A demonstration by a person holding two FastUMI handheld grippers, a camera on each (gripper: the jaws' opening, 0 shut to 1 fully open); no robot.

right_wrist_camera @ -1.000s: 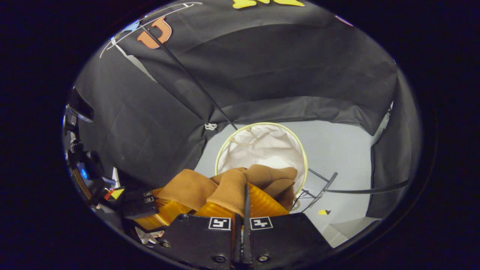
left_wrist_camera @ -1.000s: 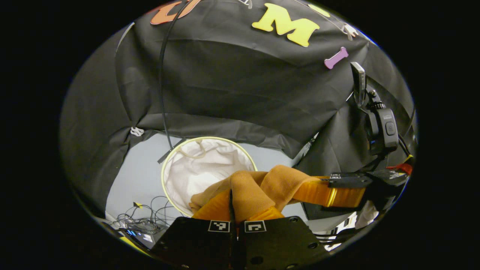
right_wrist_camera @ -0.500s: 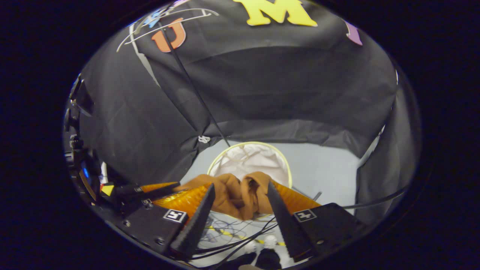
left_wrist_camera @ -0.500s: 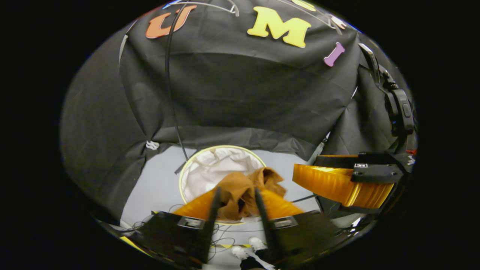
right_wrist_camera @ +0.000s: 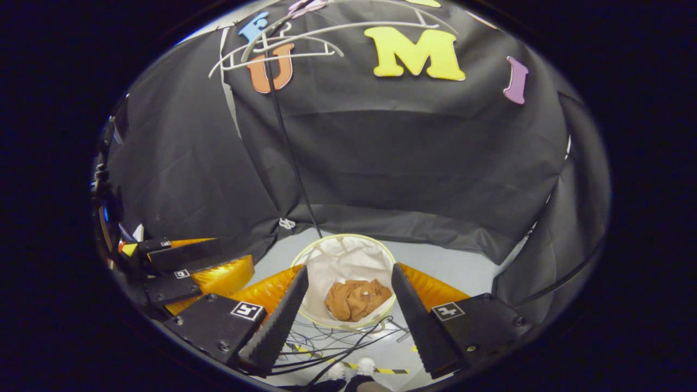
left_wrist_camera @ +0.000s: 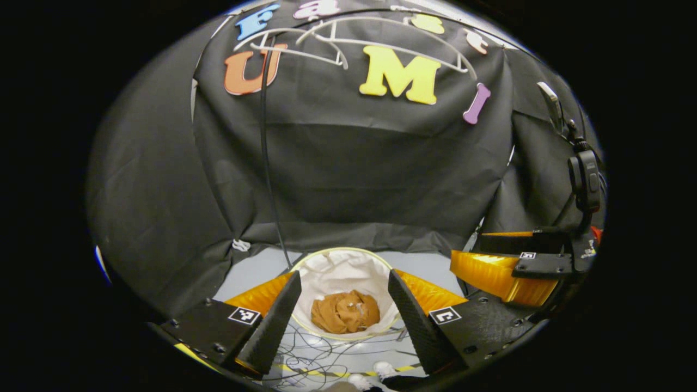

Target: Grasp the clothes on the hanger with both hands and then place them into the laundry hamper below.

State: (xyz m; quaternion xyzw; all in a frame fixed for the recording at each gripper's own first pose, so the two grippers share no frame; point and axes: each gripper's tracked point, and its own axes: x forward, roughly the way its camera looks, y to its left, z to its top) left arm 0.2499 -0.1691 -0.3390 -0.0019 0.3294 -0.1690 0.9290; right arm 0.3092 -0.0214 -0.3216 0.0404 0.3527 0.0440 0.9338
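The left gripper [left_wrist_camera: 344, 305] is held high above the floor and angled downward, its two fingers spread wide apart with nothing between them; through the gap the laundry hamper [left_wrist_camera: 326, 265] sits directly below. The right gripper [right_wrist_camera: 348, 305] is posed the same way, tilted down over the hamper with its fingers parted and holding nothing. In the left gripper view the right gripper appears off to the right side at about the same height, near but not touching, and its fingers there look apart as well. In the right gripper view the left gripper lies at the left edge, beside the right one. The hamper is a round, white-lined container with a pale yellow rim, standing on the grey floor [right_wrist_camera: 468, 267] against the foot of the black cloth wall. The brown clothes [left_wrist_camera: 345, 312] lie crumpled in a heap at the hamper's bottom, free of both grippers. White hangers [left_wrist_camera: 348, 43] hang bare near the top of the wall. Loose cables [right_wrist_camera: 326, 344] trail across the floor just in front of the hamper.
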